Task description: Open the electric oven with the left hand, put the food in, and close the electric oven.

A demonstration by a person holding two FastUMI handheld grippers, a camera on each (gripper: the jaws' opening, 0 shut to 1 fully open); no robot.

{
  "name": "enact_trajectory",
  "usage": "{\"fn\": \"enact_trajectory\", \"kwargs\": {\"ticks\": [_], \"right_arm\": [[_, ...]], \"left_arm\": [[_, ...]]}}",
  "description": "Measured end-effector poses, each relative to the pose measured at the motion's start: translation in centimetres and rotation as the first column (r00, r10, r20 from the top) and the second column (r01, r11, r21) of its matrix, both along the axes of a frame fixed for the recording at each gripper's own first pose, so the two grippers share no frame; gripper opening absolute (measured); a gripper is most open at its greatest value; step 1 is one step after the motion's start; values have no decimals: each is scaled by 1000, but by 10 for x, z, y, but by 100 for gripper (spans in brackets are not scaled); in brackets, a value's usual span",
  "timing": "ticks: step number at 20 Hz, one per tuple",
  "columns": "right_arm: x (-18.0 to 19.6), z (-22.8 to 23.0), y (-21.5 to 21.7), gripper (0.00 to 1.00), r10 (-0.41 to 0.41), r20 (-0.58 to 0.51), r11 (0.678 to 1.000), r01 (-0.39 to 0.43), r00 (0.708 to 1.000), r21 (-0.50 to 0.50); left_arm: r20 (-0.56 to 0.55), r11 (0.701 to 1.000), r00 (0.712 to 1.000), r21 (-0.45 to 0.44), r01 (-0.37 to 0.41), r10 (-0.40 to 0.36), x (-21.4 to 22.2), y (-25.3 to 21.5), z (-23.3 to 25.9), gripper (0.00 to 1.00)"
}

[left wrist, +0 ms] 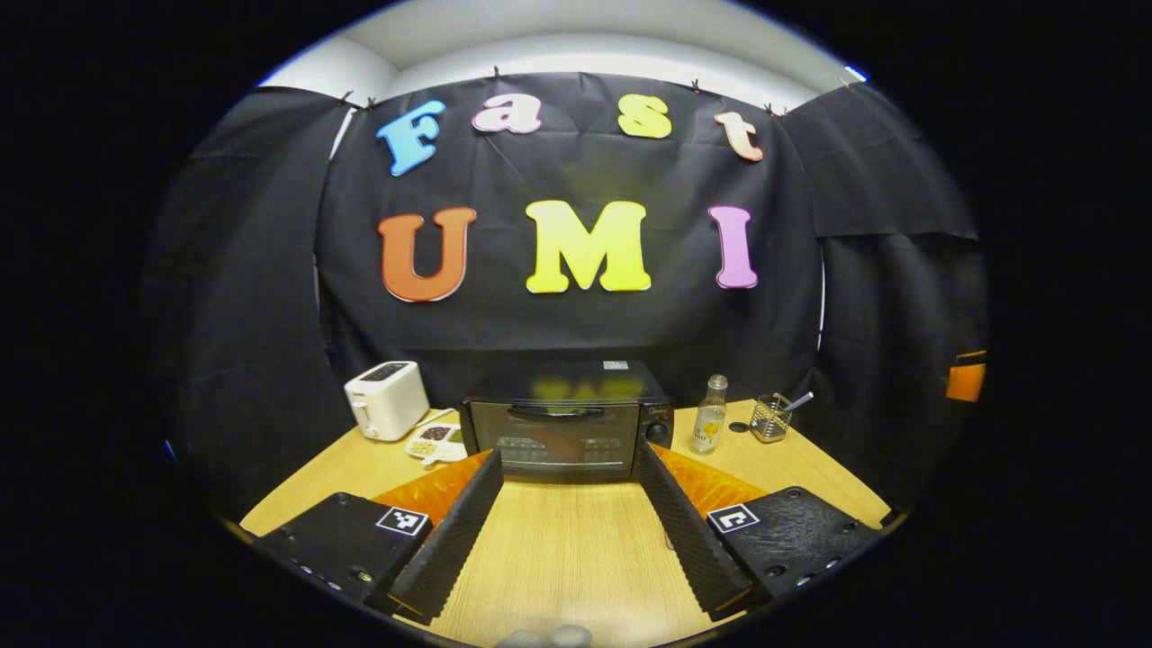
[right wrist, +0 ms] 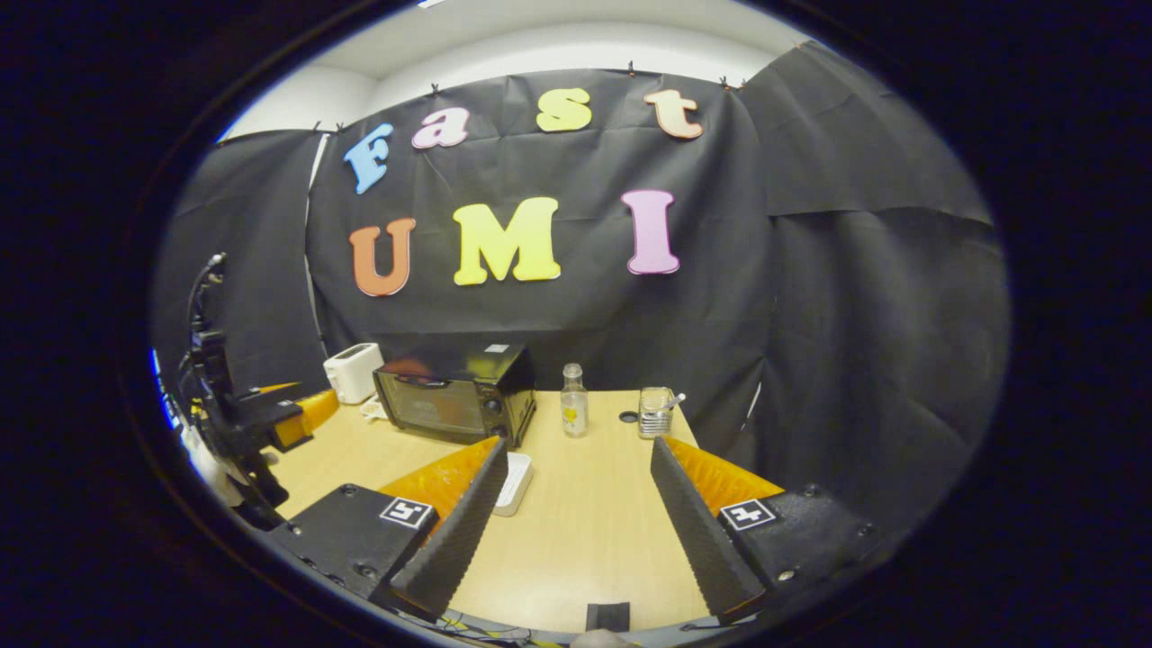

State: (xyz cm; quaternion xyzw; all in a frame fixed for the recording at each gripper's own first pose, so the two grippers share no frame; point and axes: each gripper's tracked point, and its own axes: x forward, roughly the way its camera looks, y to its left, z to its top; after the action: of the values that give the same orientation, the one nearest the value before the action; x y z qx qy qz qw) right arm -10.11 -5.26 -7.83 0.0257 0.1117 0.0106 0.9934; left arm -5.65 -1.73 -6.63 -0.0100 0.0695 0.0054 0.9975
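The black electric oven (left wrist: 567,418) stands at the back of the wooden table (left wrist: 558,558) with its glass door closed and its handle (left wrist: 558,411) across the top of the door. My left gripper (left wrist: 567,459) is open and empty, pointing straight at the oven from a short way off. A white divided dish of food (left wrist: 436,443) lies left of the oven. In the right gripper view the oven (right wrist: 454,396) sits left of centre. My right gripper (right wrist: 579,447) is open and empty over the table, and the left gripper (right wrist: 288,418) hangs at the far left.
A white toaster (left wrist: 387,399) stands left of the oven. Right of it are a small glass bottle (left wrist: 709,416) and a clear cup (left wrist: 772,417) holding a utensil. A flat white object (right wrist: 515,483) lies by my right gripper's left finger. Black cloth walls close in the table.
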Motion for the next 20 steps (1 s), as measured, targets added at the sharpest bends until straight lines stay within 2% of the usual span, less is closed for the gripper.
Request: {"fn": "enact_trajectory", "kwargs": {"ticks": [1, 2, 5, 10, 15, 20], "right_arm": [[-4, 4, -2, 100, 14, 13, 1000, -14, 1000, 5], [-7, 7, -3, 100, 27, 28, 1000, -27, 999, 9], [-18, 9, -5, 100, 55, 66, 998, -56, 996, 6], [-31, 8, 1, 100, 62, 93, 998, -65, 994, 21], [-45, 18, 9, 100, 43, 116, 999, -45, 992, 18], [-56, 28, 21, 100, 7, 140, 1000, -8, 990, 10]], "left_arm": [[11, 1000, 1000, 7, -16, 16, -18, 2, 8, 100], [23, 999, 999, 19, -32, 31, -37, 5, 18, 97], [54, 994, 994, 49, -101, 98, -86, 15, 40, 97], [64, 986, 987, 70, -149, 145, -129, 23, 52, 96], [74, 992, 991, 57, -115, 111, -133, 21, 62, 96], [95, 999, 995, 47, -22, 18, -128, 10, 70, 96]]}}
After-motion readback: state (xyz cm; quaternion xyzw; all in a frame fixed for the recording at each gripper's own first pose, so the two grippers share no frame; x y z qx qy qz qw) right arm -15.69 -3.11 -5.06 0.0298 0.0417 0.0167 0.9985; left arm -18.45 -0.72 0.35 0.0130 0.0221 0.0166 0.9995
